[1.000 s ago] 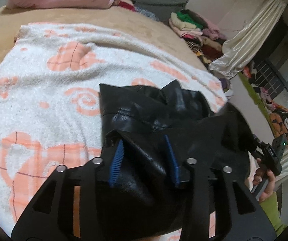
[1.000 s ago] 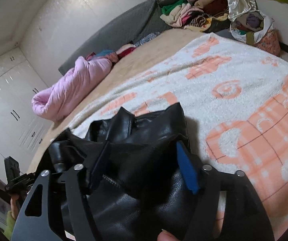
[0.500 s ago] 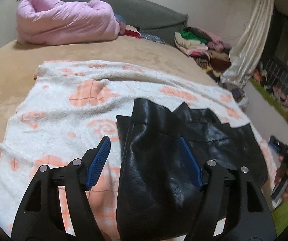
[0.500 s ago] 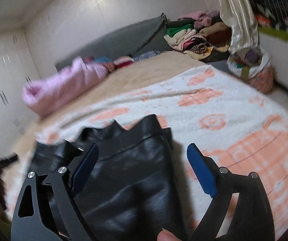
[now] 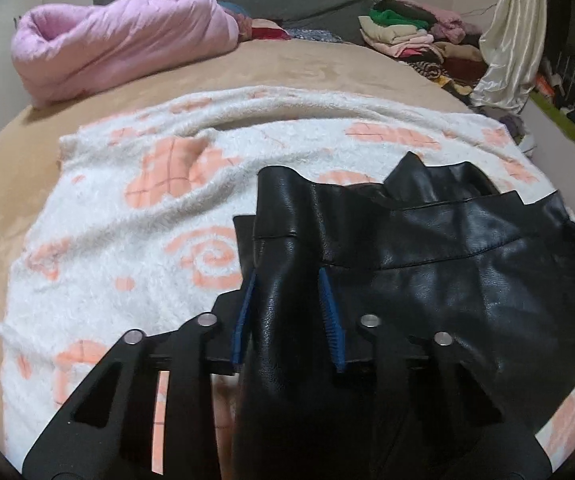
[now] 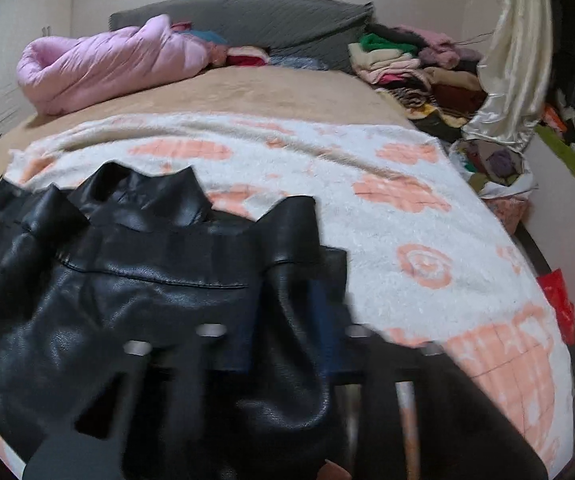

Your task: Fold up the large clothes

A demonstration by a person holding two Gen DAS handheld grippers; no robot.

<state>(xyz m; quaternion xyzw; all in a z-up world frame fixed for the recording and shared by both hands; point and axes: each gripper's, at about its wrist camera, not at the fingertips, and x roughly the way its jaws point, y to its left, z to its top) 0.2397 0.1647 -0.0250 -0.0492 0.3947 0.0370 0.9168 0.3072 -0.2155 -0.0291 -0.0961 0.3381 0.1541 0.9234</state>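
Both hand-held grippers [image 5: 289,316] [image 6: 287,328] clamped

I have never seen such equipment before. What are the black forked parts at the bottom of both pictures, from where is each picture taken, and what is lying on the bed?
Those forks are hand-held grippers, one in each of a person's hands, and each carries a camera looking along its fingers. One picture comes from the left gripper, the other from the right gripper. Both are closed on a black leather garment, gripping its near edge at two spots. The garment lies on a white blanket with orange patterns. Farther back are a pink quilt and a pile of clothes.
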